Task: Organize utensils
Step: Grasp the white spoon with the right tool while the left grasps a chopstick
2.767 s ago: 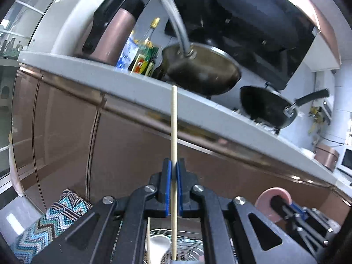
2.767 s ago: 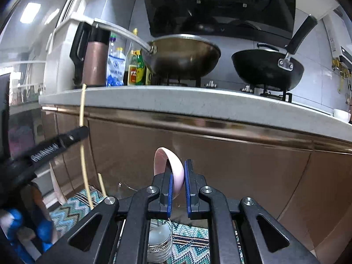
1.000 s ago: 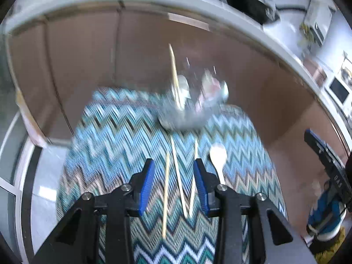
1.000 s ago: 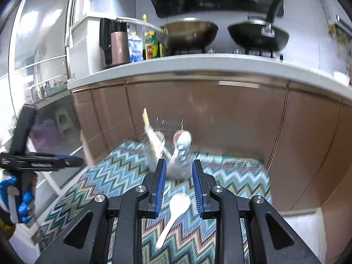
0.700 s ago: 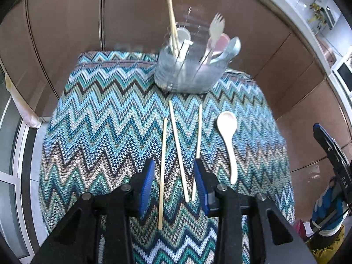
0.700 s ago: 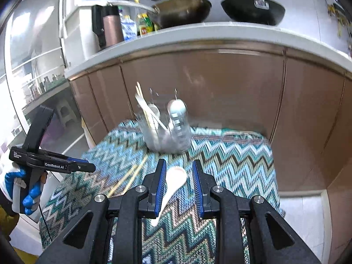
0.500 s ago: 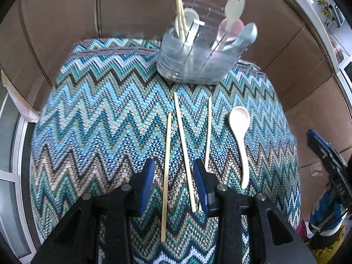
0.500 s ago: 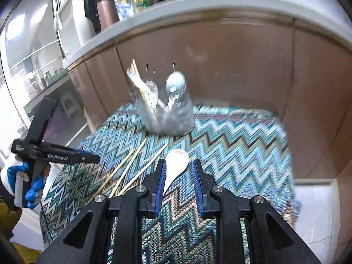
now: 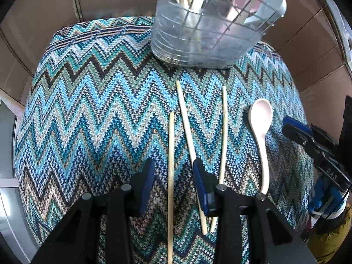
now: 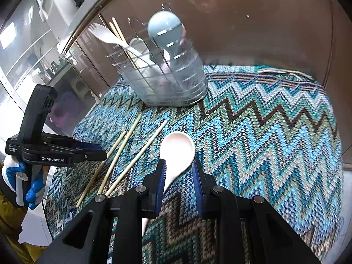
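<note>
Right wrist: fingers (image 10: pixel 161 176) astride spoon (image 10: pixel 177 151)

zigzag rug (image 9: pixel 92 101): blue, teal, brown, lying flat | brown cabinet doors (image 10: pixel 253 28): behind the rug | countertop edge (image 10: pixel 88 17): pale, above the doors
</note>
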Demonstrator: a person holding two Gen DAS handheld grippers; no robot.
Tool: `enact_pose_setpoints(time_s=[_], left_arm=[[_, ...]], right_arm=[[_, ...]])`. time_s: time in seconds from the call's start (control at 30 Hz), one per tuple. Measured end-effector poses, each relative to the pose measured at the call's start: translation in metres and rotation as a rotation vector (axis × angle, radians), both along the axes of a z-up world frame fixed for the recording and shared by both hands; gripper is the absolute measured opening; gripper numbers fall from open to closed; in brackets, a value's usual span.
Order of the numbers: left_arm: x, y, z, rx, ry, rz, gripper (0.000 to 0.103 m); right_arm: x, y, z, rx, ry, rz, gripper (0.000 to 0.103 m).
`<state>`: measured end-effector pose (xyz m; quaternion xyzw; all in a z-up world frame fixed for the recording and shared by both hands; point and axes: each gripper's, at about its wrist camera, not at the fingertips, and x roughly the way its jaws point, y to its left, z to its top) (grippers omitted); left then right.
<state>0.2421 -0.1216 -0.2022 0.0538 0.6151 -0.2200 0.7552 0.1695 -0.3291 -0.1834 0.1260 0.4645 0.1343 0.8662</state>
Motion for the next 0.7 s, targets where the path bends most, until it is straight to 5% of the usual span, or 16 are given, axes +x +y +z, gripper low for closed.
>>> enact_pose_setpoints(time_s=[0.33, 0.7], left_arm=[[0.009, -0.022, -0.014, 0.046, 0.051, -0.088, 0.021], [0.020, -0.023, -0.024, -0.003, 0.116, -0.071, 0.020]], right_arm=[[0.033, -0.002, -0.014, 0.026, 0.060, 0.053, 0.025], [0.065, 0.002, -0.023, 0.022, 0.118, 0.123, 0.025]])
